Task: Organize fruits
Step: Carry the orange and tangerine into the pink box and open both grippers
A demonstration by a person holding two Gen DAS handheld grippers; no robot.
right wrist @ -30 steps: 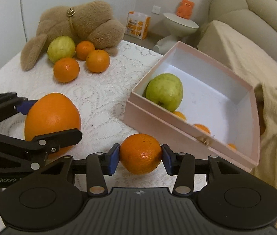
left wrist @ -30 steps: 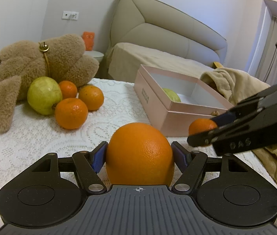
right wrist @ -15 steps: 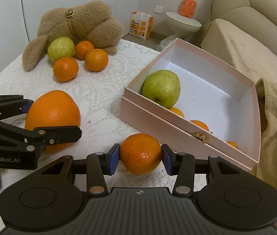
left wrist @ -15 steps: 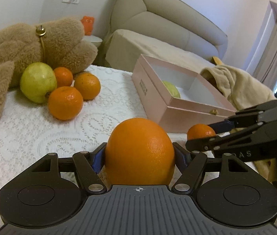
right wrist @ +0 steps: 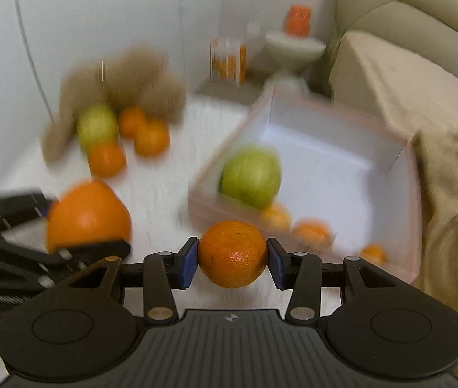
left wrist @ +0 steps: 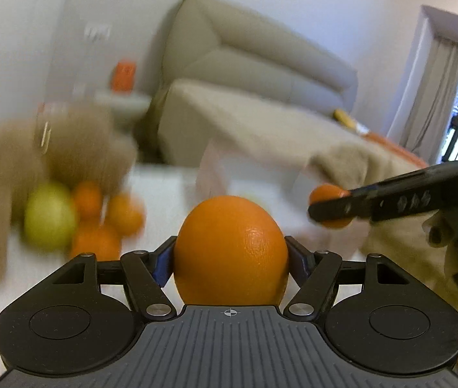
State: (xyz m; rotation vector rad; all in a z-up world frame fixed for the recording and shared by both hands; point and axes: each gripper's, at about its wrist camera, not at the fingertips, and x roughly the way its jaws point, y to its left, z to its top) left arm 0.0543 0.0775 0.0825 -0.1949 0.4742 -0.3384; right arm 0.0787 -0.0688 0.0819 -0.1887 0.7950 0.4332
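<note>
Looking along the left gripper (left wrist: 230, 258), its jaws were clamped on a large orange (left wrist: 230, 249) above the white table (left wrist: 161, 190). From the right gripper (right wrist: 232, 262), a small mandarin (right wrist: 232, 253) sat pinched before the pink box (right wrist: 403, 168) holding a green pear (right wrist: 251, 176).

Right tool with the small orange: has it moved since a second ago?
Yes. The right tool with the small orange rose, toward the pink box.

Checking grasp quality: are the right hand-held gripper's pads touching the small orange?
Touching. The right wrist view shows both blue pads of the right hand-held gripper pressed against the small orange's sides.
</note>
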